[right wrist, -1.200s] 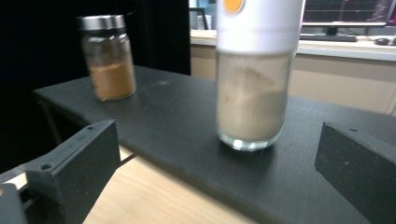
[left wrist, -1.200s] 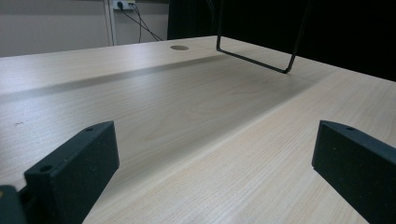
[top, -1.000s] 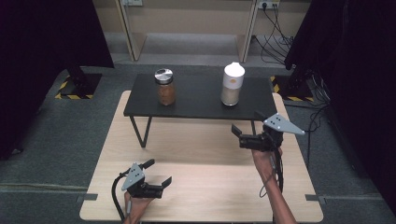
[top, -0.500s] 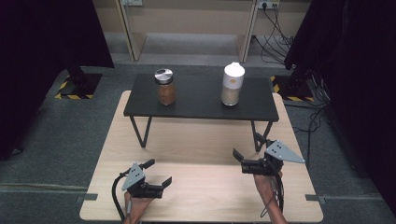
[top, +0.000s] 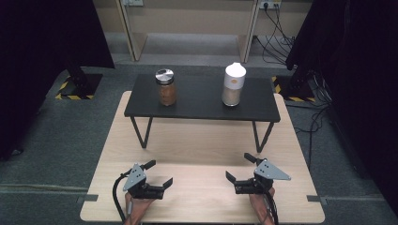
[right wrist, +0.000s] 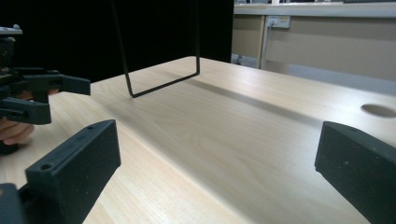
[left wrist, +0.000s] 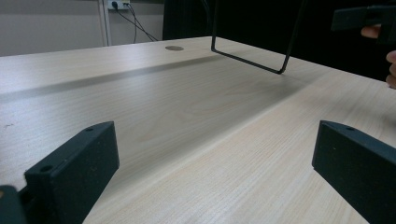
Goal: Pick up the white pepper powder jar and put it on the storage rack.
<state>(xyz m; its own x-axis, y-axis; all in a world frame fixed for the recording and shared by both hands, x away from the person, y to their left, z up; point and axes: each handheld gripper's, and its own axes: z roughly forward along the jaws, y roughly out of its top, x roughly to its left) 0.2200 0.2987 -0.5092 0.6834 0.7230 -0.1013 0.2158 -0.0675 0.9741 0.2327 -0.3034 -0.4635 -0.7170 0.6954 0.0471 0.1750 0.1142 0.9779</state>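
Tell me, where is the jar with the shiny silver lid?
In the high view, the jar stands upright on the left part of the black shelf, apart from the white bottle to its right.

pale wood counter (top: pixel 202 150) carrying a black stand (top: pixel 197 101), the landmark for all placements. beneath the stand: bent wire legs (top: pixel 141 133), seen close as a thin black loop (left wrist: pixel 252 60) (right wrist: pixel 159 84) resting on the wood. beside the stand's leg: a round cable hole (left wrist: pixel 174 48) (right wrist: pixel 378 110) in the counter. around the stand: grey carpet floor (top: pixel 61 136). behind the stand: beige panelling (top: pixel 187 18), a wall socket (top: pixel 266 5) and loose black cables (top: pixel 277 23). to either side of the stand: dark curtains (top: pixel 42 47) and hazard-striped base plates (top: pixel 77 86).
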